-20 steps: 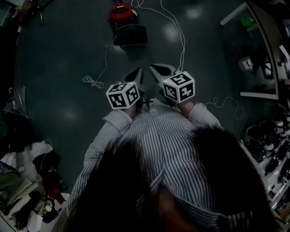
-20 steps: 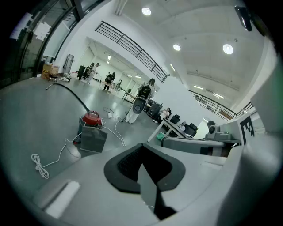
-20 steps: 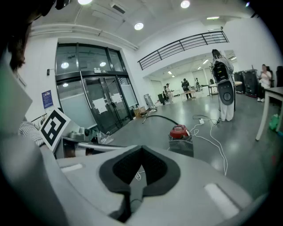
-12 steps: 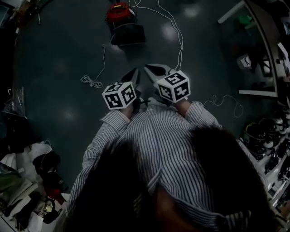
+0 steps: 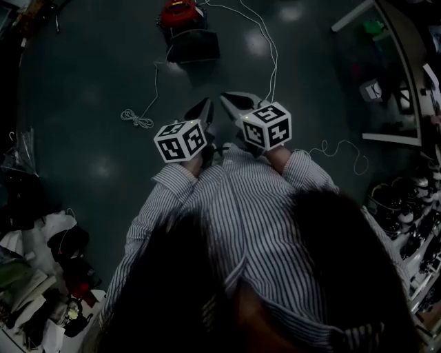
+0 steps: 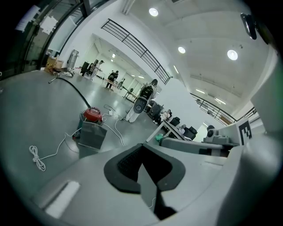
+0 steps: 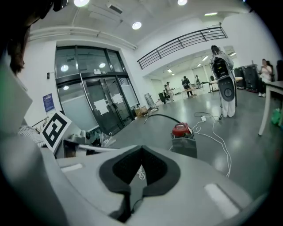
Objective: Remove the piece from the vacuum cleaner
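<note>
The vacuum cleaner (image 5: 180,12) is a small red canister on the grey floor, far ahead of me, with a dark boxy piece (image 5: 193,45) standing against its near side. It also shows in the left gripper view, red vacuum cleaner (image 6: 92,114) and grey piece (image 6: 92,135), and in the right gripper view as vacuum cleaner (image 7: 181,129) and piece (image 7: 185,145). My left gripper (image 5: 207,105) and right gripper (image 5: 227,97) hang side by side in front of the striped shirt, well short of the vacuum. Both are shut with nothing between the jaws, left gripper (image 6: 142,146), right gripper (image 7: 141,148).
A white cable (image 5: 267,48) runs over the floor from the vacuum past my right gripper, and a coiled cord (image 5: 136,118) lies to the left. A table (image 5: 403,83) and shelves of gear (image 5: 413,220) stand at right, clutter (image 5: 41,276) at lower left. People stand far off.
The view has slid a little, so the vacuum sits slightly higher in the frame. Both grippers stay shut and side by side, shifted slightly up and left.
</note>
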